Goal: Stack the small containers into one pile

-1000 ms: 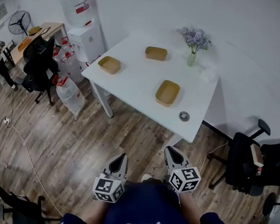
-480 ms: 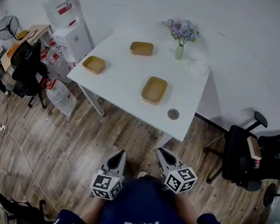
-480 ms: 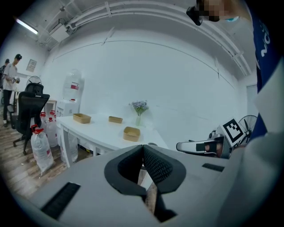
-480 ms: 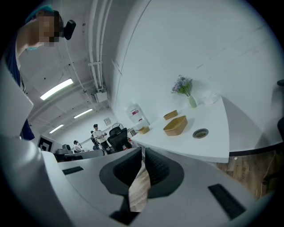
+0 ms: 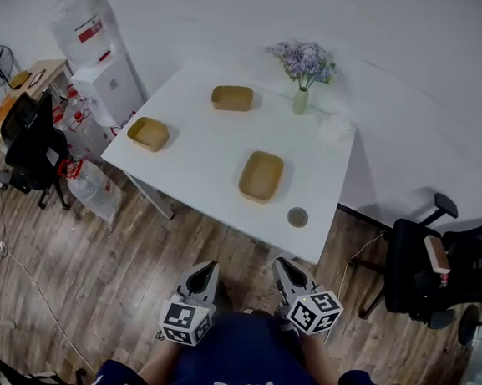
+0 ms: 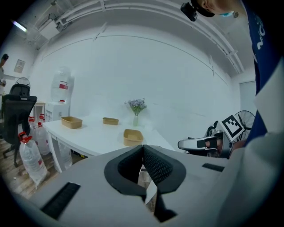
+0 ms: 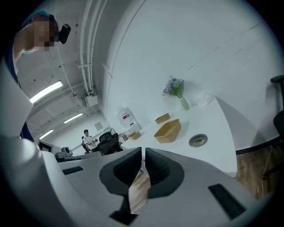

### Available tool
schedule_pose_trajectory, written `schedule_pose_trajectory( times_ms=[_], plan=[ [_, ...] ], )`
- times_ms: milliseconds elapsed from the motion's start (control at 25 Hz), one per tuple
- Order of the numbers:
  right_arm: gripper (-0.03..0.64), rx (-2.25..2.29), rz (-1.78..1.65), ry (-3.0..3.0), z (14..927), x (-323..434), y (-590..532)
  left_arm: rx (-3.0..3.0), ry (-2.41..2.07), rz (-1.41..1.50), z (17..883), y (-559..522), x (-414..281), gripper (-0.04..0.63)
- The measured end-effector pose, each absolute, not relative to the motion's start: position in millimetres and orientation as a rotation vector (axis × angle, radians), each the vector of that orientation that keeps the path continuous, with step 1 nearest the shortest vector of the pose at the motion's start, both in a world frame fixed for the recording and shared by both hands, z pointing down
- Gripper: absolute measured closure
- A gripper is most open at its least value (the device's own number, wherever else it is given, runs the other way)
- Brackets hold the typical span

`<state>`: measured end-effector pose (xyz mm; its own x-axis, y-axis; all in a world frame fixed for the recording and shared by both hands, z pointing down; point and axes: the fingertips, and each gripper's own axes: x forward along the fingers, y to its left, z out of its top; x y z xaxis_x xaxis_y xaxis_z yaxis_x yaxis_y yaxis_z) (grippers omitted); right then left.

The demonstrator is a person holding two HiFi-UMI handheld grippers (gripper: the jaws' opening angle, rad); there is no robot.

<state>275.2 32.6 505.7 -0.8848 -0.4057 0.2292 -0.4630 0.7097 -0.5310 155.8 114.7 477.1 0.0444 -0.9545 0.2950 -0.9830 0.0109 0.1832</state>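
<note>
A person stands on a wood floor facing a white table (image 5: 196, 146), holding a gripper low in each hand, close to the body. The left gripper (image 5: 207, 267) and right gripper (image 5: 284, 266) both have their jaws together, with nothing between them. On the table, well apart from each other, lie three tan trays: a front container (image 5: 261, 176), a back container (image 5: 232, 98) near a vase (image 5: 300, 100) of flowers, and a left container (image 5: 149, 133) by the left corner. None is stacked yet. A small round dish (image 5: 297, 217) sits near the front edge. Compared with a second ago, the table's front edge lies closer to the grippers in the head view, so the person seems to be walking up to it. Stacking looks not yet begun; the jaws must open before any pick.
</note>
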Motion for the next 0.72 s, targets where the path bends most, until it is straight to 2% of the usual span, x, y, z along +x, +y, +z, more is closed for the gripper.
schedule_pose_trajectory(
  times_ms=[400,720],
  plan=[
    [0.563,0.846,0.864,-2.755,505.2,184.5,-29.0,2.049,-1.862,0.069,473.1,33.4,49.2,0.576],
    [0.563,0.943,0.809,-2.664,509.2,120.9,-59.1,2.216,-1.688,0.141,472.7,-19.7,7.3,0.577]
  ],
)
